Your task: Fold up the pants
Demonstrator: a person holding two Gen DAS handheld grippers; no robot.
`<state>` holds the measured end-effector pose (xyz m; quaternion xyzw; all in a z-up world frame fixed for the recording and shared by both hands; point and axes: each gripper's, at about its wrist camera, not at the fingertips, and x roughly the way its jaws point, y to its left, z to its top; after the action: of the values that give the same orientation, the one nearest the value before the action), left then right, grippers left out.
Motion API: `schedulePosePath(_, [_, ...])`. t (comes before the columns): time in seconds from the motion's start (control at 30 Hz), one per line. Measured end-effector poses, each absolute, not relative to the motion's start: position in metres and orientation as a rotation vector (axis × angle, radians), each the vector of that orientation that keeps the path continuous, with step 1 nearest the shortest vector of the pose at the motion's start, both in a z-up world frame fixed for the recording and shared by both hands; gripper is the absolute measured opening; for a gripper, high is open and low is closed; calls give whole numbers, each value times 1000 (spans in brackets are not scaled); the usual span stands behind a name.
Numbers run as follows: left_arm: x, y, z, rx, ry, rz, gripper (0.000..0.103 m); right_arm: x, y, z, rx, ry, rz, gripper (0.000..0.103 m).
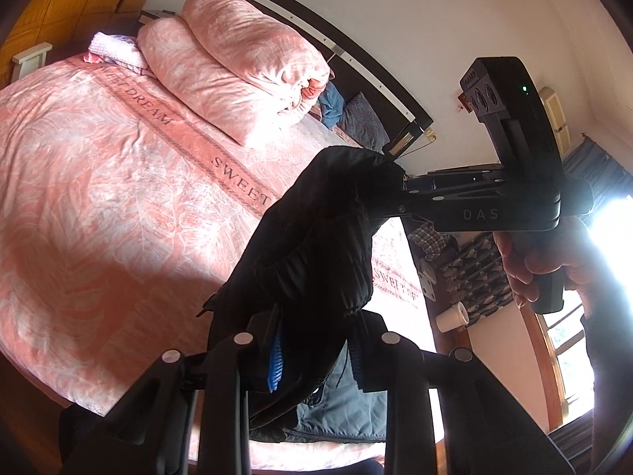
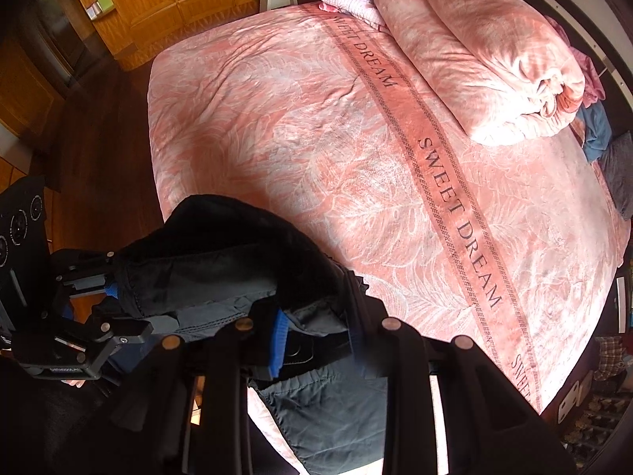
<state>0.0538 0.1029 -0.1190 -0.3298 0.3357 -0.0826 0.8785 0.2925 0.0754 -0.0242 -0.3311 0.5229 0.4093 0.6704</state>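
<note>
Both my left gripper [image 1: 312,350] and right gripper [image 2: 314,342] clamp the black pants [image 1: 316,229]; I'd keep the span between them taut and level before lowering onto the bedspread [image 2: 316,126] ahead.

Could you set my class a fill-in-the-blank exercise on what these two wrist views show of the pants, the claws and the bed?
1. Both claws hold the black pants up above the ____.
2. The left claw is ____ on the fabric, and so is the right claw.
3. The band printed across the pink bedspread reads SWEET ____.
4. A rolled pink duvet lies near the ____ of the bed.

Missing words: bed; shut; DREAM; head
</note>
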Motion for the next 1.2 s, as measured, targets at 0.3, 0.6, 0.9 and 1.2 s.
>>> schedulePosePath(0.3, [59, 60, -110, -624, 724, -205, 26, 290, 30, -20, -716, 1178, 877, 24])
schedulePosePath(0.6, [61, 14, -103, -553, 739, -241, 26, 288, -16, -19, -681, 1171, 843, 23])
schedulePosePath(0.9, [68, -31, -99, -484, 756, -293, 26, 289, -64, -21, -633, 1177, 807, 22])
schedulePosePath(1.2, [77, -72, -103, -426, 789, -346, 26, 292, -108, -32, -595, 1191, 772, 21])
